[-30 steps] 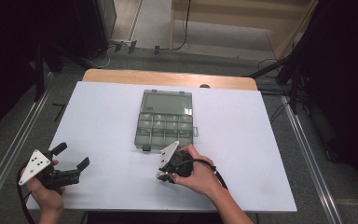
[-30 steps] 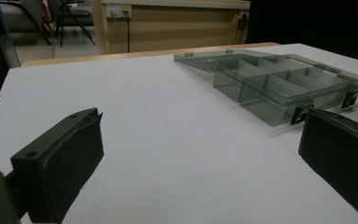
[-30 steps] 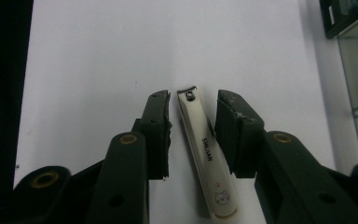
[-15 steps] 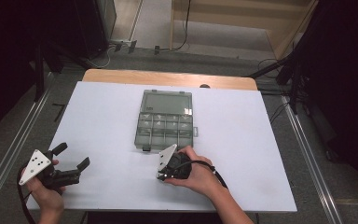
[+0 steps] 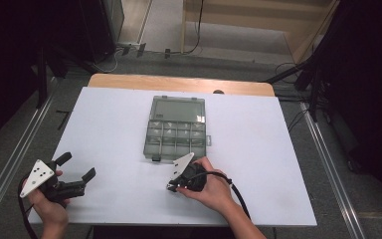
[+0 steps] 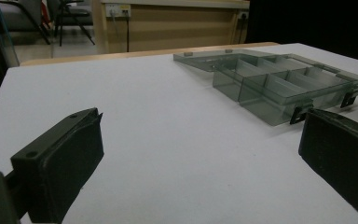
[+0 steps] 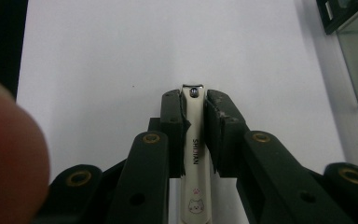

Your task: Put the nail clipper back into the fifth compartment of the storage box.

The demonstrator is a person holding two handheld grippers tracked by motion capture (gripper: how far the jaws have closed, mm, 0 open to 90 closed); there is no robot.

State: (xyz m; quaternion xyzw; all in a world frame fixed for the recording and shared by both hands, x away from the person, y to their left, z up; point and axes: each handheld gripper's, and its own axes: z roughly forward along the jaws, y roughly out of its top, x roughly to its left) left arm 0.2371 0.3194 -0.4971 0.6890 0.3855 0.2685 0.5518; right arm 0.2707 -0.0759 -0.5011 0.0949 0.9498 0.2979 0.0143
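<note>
Where white table (image 5: 288,164) ends, grey floor (image 5: 164,30)

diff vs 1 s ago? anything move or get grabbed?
Right gripper slid slightly toward the person, away from the organizer box; it is shut on a nail clipper. No grab or release visible. Left gripper stays open and parked; box unmoved.

white table top (image 5: 278,164), wooden edge (image 5: 129,82) along far side. grey floor (image 5: 164,25) beyond, cables (image 5: 194,47) trailing across it. metal rails (image 5: 335,174) flank table both sides. wooden cabinet (image 6: 168,25) behind, wall socket (image 6: 119,10) on it.
</note>
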